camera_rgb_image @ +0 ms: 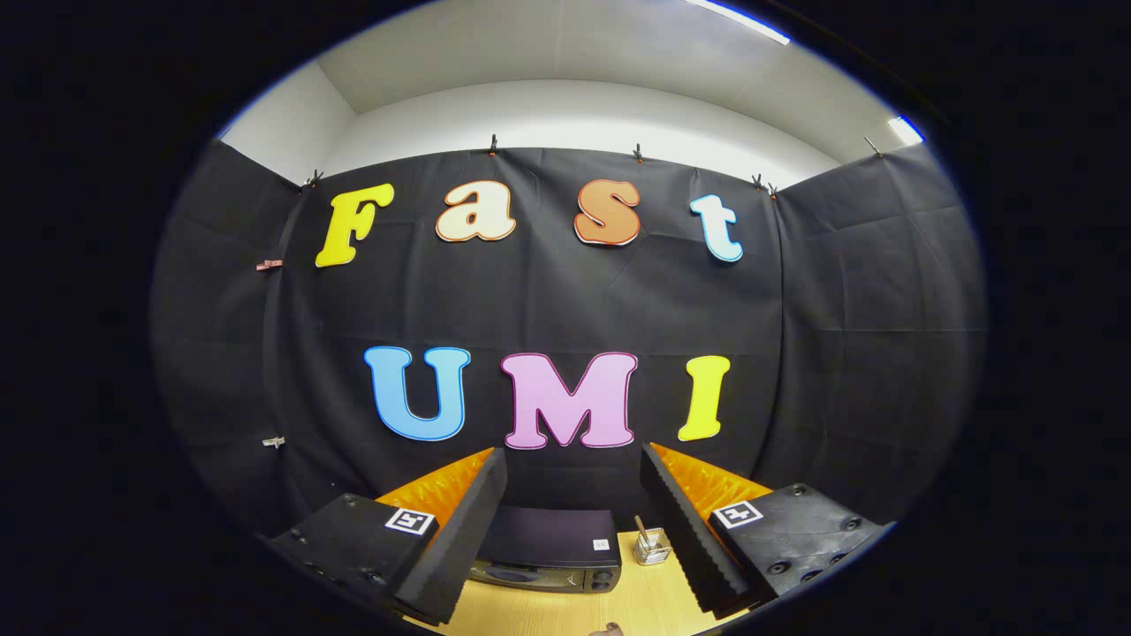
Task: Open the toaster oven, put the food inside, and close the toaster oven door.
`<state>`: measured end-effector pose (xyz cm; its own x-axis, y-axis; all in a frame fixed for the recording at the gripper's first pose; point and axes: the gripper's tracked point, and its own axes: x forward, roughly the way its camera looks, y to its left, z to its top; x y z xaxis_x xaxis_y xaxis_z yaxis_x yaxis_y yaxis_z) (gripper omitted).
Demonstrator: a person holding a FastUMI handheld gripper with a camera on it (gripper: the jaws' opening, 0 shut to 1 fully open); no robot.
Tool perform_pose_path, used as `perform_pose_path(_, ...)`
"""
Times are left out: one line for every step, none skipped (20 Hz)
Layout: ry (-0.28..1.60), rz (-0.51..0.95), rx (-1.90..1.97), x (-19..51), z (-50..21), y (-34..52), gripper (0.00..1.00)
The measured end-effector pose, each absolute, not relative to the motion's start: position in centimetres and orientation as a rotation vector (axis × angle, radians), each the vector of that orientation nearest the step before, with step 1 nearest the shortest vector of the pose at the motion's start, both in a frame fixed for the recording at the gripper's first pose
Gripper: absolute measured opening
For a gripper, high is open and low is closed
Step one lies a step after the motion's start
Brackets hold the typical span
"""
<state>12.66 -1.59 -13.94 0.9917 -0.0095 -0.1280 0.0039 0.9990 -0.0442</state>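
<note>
table [636, 596]: light wood | on it: toaster oven [548, 552], wire basket [652, 548]

Wood-grain table [565, 609] — wire-mesh basket [652, 548]

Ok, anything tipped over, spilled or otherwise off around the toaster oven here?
Nothing stands out. The toaster oven sits squarely on the wooden table with its door apparently closed, seen between the fingers of the open gripper, which holds nothing. A small wire basket stands upright beside the oven. No spill or damage visible.
</note>
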Motion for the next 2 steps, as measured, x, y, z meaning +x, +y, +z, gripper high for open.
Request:
perform_pose_path(0.131,-0.006,-0.042,12.76,-14.02,-1.55,0.98)
perform_pose_path(0.133,-0.006,-0.04,12.94,-14.13,-1.61,0.98)
